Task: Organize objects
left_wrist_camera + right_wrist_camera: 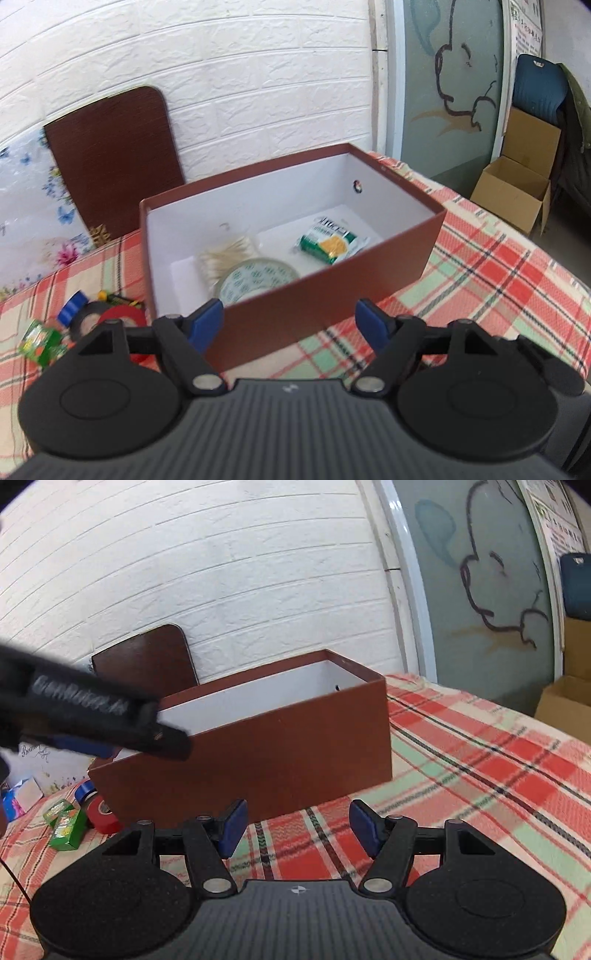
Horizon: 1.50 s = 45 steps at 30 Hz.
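Left wrist view: the left claw stands wide with nothing between its blue pads, just in front of the open reddish-brown cardboard box on the red-and-green plaid-covered surface; inside lie a round patterned tape roll, a bundle of cotton swabs and a green-and-yellow packet. Left of the box lie a red tape roll, a blue tape roll and a small green carton. The right claw is likewise parted and empty, short of the box.

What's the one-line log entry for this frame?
left gripper: open, empty | right gripper: open, empty | box: packet, swabs, tape | outside: red tape
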Motion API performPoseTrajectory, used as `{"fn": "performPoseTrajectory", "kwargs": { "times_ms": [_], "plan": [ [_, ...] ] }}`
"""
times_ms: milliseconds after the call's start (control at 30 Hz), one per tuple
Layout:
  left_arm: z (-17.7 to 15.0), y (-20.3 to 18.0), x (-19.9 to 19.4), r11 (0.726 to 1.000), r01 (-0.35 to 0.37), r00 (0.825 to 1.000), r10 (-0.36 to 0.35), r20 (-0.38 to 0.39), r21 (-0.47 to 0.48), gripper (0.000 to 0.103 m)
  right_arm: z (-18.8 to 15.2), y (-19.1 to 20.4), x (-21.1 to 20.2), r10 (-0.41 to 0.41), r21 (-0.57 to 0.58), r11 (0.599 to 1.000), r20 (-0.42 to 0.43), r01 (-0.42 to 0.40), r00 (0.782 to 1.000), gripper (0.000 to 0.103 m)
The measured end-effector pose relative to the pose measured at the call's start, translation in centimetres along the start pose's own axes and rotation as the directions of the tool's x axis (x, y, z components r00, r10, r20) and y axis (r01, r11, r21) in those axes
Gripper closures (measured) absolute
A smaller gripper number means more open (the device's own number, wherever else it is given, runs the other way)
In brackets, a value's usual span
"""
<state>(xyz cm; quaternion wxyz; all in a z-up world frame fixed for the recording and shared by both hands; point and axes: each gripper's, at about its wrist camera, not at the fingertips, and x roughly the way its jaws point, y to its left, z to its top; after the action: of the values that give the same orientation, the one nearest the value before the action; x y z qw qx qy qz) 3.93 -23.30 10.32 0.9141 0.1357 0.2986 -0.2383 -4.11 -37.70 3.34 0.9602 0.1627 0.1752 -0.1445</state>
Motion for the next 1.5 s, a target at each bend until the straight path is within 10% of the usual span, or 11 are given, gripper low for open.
{"fn": "performPoseTrajectory", "kwargs": {
  "times_ms": [467, 1233, 1500],
  "plan": [
    [-5.7, 7.0, -2.7, 0.979, -0.16, 0.986, 0.153, -0.069, -0.124, 0.023, -0.7, 6.6, -3.8, 0.118, -0.06, 0.991, -0.058, -0.122, 0.991, 0.04],
    [-11.0, 10.2, -1.4, 0.963, -0.193, 0.969, 0.157, -0.193, -0.188, 0.022, -2.3, 8.4, -2.6, 0.094, -0.068, 0.992, -0.149, -0.105, 0.984, 0.04],
    [-12.8, 16.5, -0.8, 0.917, -0.303, 0.946, 0.256, -0.201, -0.259, 0.022, -3.6, 11.0, -1.4, 0.14, -0.149, 0.973, -0.233, -0.178, 0.962, 0.04]
  ]
}}
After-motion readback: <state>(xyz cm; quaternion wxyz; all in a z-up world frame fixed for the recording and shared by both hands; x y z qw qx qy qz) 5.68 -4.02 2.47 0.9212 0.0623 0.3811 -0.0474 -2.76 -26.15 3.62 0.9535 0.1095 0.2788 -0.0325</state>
